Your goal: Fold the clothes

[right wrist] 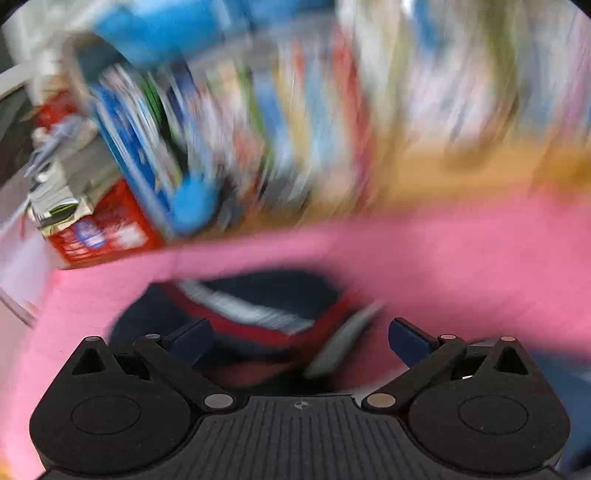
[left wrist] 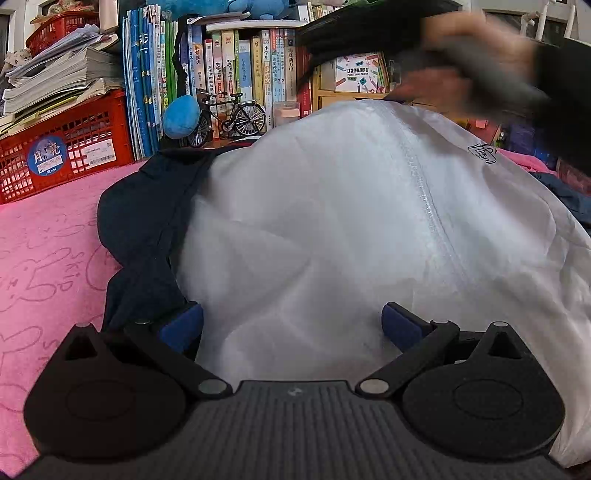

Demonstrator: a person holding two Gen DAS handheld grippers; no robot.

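Thin white cloth jacket (left wrist: 332, 229), pink terry cover (left wrist: 48, 251)

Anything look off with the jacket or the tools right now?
The white jacket lies rumpled on the pink blanket, its dark navy lining or sleeve bunched out at its left edge. The left tool is open over it. The right wrist view is motion-blurred; the right tool is open, gripping nothing.

The left black plastic two-finger gripper (left wrist: 291, 325) is showing blue rubber pads (left wrist: 183, 326), silver pivot screws and a ribbed grey base. The person's blurred hand (left wrist: 469, 66) is wearing a black sleeve (left wrist: 362, 29).
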